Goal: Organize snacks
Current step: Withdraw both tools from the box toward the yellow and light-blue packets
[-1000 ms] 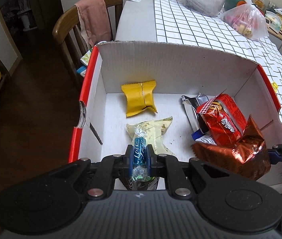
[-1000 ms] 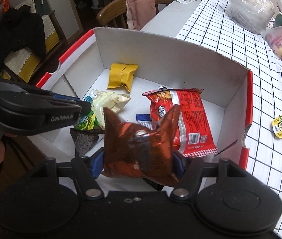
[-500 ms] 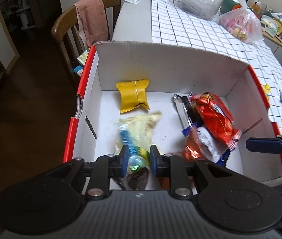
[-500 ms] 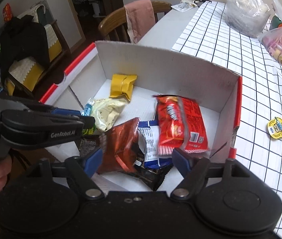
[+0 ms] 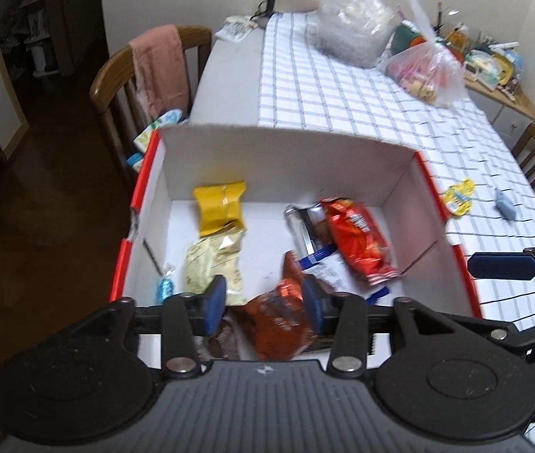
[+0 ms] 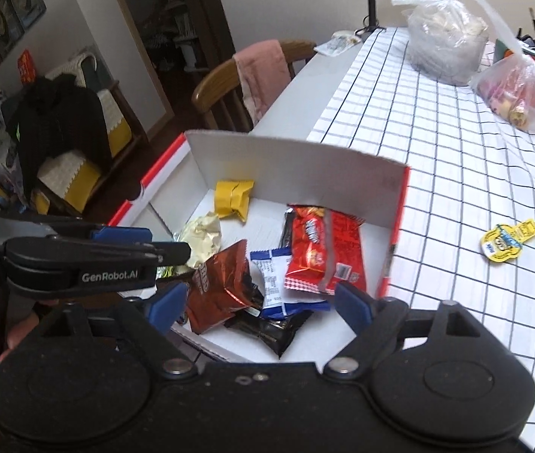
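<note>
As seen from the left wrist: left gripper [image 5: 263, 300] hung over the near edge of the box [image 5: 286, 151], jaws just opened, parted, nothing pinched. Blue-wrapped candy [image 5: 164, 286] lay loose on the box floor by the left wall, clear of the pads, so read as already dropped in. Pale yellow pouch [image 5: 211, 264] sat just beyond the left pad, yellow packet [image 5: 219, 205] further back near the rear wall. Copper-red foil bag [image 5: 280, 313] showed between the pads but lower, resting in the box, not gripped. Red chip bag [image 5: 358, 239] leaned over a silver-and-blue pack [image 5: 307, 226] on the right side. Right gripper's blue fingertip [image 5: 503, 266] poked in from the right, over the box's red edge.

From the right wrist: right gripper [image 6: 258, 302] likewise spread wide, jaws just opened, empty. Copper-red foil bag [image 6: 222, 283] slumped in the near corner, just beside the left pad but free of it; looked released there to join the pile. White-and-blue pack [image 6: 273, 279] and a black wrapper [image 6: 271, 330] lay under and beside it. Left gripper [image 6: 78, 260] crossed the left of the frame.

Outside the box: small yellow sachet [image 6: 507, 239] alone on the checked tablecloth [image 6: 437, 151]. Probably next pickup, judging from the task.
</note>
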